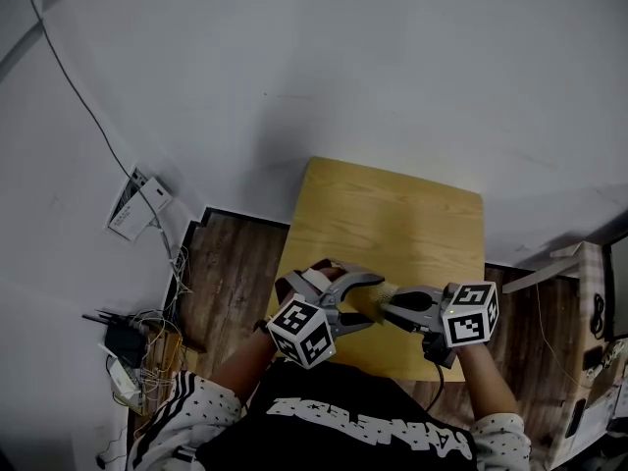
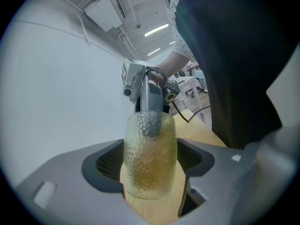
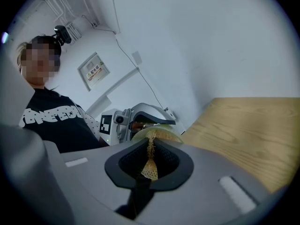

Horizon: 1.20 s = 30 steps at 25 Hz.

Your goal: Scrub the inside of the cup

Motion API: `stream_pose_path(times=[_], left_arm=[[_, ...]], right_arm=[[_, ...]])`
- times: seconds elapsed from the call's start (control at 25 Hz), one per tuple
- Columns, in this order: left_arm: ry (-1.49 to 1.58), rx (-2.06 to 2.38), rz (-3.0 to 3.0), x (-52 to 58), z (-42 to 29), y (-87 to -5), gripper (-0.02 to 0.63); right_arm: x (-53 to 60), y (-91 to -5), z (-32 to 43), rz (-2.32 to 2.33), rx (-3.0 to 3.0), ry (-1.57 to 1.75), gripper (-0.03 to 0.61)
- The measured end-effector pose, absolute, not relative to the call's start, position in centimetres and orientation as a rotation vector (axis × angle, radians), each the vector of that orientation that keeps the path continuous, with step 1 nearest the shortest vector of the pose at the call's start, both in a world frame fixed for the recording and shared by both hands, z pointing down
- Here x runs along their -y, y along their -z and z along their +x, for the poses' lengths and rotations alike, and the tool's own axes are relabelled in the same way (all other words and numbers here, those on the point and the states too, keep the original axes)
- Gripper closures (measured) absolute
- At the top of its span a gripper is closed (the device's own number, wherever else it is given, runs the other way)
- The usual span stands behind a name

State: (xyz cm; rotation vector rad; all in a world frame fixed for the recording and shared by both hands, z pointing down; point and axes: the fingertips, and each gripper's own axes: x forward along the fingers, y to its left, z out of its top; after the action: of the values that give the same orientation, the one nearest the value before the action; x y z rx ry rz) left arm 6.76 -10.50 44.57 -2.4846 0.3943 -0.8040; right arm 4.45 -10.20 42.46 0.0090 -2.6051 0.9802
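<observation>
A dimpled, yellowish clear cup lies on its side, clamped between the pads of my left gripper. The head view shows the cup held just above the near edge of the yellow wooden table, between my left gripper and my right gripper. My right gripper is shut on a thin yellow-brown mesh scrubber. Its tips point into the cup's mouth. Through the cup's wall, the right gripper's dark jaws show inside. How deep the scrubber reaches is hidden.
A white wall stands behind the table. Cables and a power strip lie on the dark wood floor at the left, below a wall box. A cardboard box stands at the right. The far half of the tabletop is bare.
</observation>
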Motion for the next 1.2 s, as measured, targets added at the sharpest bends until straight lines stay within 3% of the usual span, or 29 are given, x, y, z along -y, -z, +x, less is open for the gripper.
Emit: stream_pose_path(times=[1.2], left_arm=[[0.758, -0.482, -2.549, 13.0, 5.3, -45.9, 0.265]], right_arm=[[11.8, -41.5, 7.5, 0.269, 2.653, -0.759, 0.543]])
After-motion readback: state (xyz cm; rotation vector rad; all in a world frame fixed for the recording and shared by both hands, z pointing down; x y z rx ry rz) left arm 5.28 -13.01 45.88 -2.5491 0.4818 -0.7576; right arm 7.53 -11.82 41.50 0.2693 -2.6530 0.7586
